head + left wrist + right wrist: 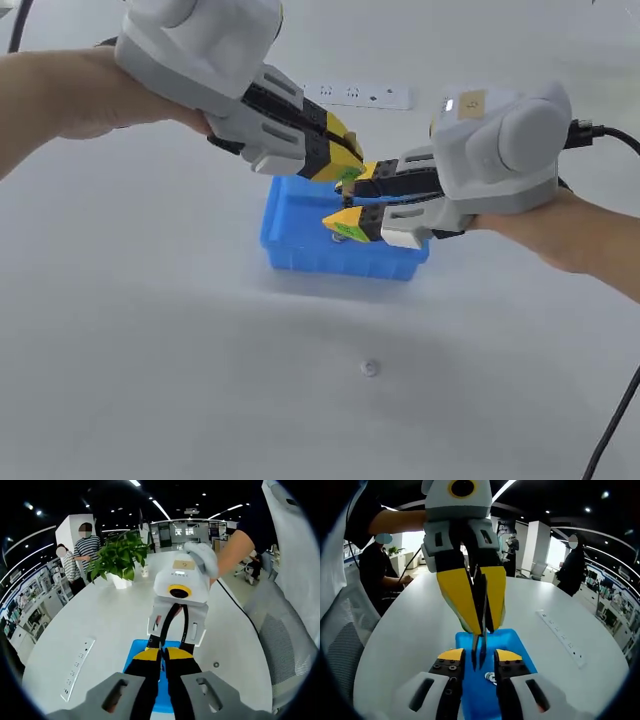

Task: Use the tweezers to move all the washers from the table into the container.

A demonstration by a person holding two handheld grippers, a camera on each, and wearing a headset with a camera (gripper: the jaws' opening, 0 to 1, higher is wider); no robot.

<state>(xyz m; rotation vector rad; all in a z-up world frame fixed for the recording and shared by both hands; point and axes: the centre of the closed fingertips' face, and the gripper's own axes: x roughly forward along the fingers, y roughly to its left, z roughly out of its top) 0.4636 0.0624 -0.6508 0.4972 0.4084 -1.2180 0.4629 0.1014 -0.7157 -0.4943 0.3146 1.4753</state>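
A blue container (320,262) stands on the white table, with both grippers meeting over it. My left gripper (350,165) comes in from the upper left and is shut on black tweezers (481,650), whose tips point down into the container (516,647). My right gripper (358,200) reaches in from the right and is open, one yellow-tipped jaw on each side of the tweezer tips without touching them. Washers (491,676) lie on the container floor. One small washer (370,368) lies alone on the table in front of the container.
A white power strip (360,95) lies on the table behind the container. A black cable (612,430) trails off the right gripper at the right edge. A potted plant (120,560) stands at the far end of the table, with people beyond it.
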